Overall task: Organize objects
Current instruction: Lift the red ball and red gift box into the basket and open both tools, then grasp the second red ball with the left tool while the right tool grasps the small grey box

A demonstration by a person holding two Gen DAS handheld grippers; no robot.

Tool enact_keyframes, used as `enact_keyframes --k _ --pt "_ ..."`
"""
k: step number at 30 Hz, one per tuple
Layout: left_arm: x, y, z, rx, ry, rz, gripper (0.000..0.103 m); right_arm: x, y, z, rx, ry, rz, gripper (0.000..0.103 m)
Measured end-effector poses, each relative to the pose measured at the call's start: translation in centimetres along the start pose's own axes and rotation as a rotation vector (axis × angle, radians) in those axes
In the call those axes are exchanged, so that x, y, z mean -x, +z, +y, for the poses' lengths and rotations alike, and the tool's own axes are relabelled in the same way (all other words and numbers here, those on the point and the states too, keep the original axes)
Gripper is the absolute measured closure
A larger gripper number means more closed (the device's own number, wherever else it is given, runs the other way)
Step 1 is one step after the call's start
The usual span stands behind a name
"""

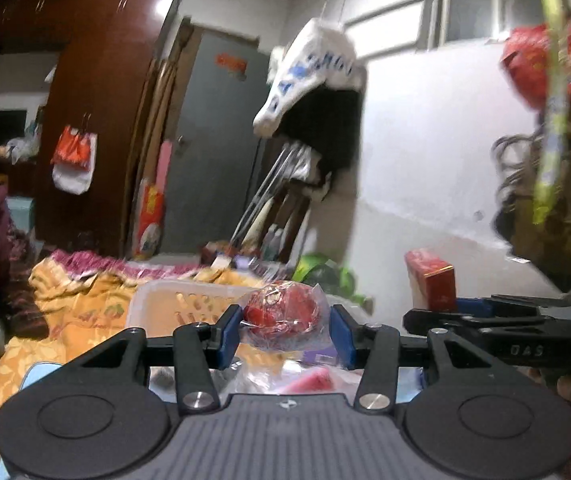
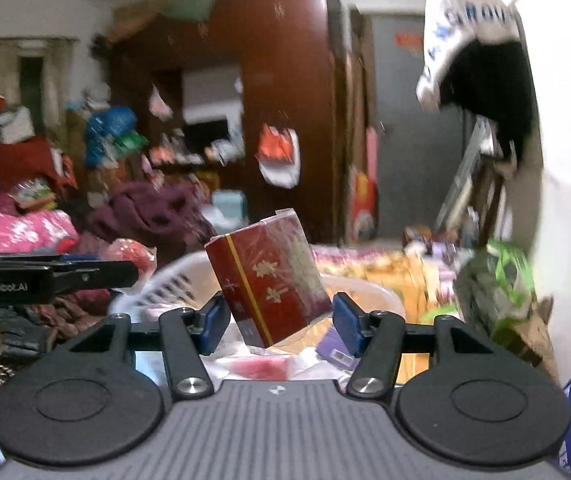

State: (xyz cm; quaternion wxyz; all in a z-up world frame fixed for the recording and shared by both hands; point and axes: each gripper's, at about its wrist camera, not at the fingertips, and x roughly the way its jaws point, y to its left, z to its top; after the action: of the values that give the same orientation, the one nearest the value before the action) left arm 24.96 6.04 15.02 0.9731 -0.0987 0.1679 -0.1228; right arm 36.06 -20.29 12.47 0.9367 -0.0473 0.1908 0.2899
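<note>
My left gripper [image 1: 285,330] is shut on a red object wrapped in clear plastic [image 1: 283,314] and holds it above a white slotted basket [image 1: 173,304]. My right gripper [image 2: 279,322] is shut on a dark red box with gold characters [image 2: 273,284], tilted, held above the same white basket [image 2: 165,284]. The right gripper and its red box [image 1: 431,280] show at the right of the left wrist view. The left gripper [image 2: 97,274] and the wrapped red object [image 2: 133,256] show at the left of the right wrist view.
An orange patterned bed cover [image 1: 69,312] lies under the basket. Small packets, pink and purple, [image 1: 313,380] lie below the grippers. A white wall [image 1: 425,152] with hanging bags is on the right. A dark wooden wardrobe [image 1: 97,92] and piled clothes [image 2: 153,208] stand behind.
</note>
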Motion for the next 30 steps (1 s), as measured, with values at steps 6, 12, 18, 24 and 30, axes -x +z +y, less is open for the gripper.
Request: enact_keyframes --k 6,12,18,24,30 --pt "-5.6 0.3 0.7 0.005 0.075 0.131 0.051 -4.6 -0.5 0.2 -0.015 -0.002 0.106 0.043" --pt "-7.2 -0.8 2.3 0.017 0.097 0.158 0.023 -6.5 -1.7 1.2 0.033 -0.039 0.160 0.032" --pt "-0.3 -2.3 1.1 -0.048 0.078 0.009 0.014 1.4 -2.7 2.3 0.087 -0.032 -0.049 0.000" --pt "2.8 -8.8 1.0 -0.103 0.074 0.066 0.011 3.5 -9.2 0.3 0.005 0.008 -0.027 0.017" --pt "-0.9 -11.5 2.3 -0.063 0.096 0.179 0.011 -2.2 -13.1 -0.8 -0.109 0.088 0.183 0.049"
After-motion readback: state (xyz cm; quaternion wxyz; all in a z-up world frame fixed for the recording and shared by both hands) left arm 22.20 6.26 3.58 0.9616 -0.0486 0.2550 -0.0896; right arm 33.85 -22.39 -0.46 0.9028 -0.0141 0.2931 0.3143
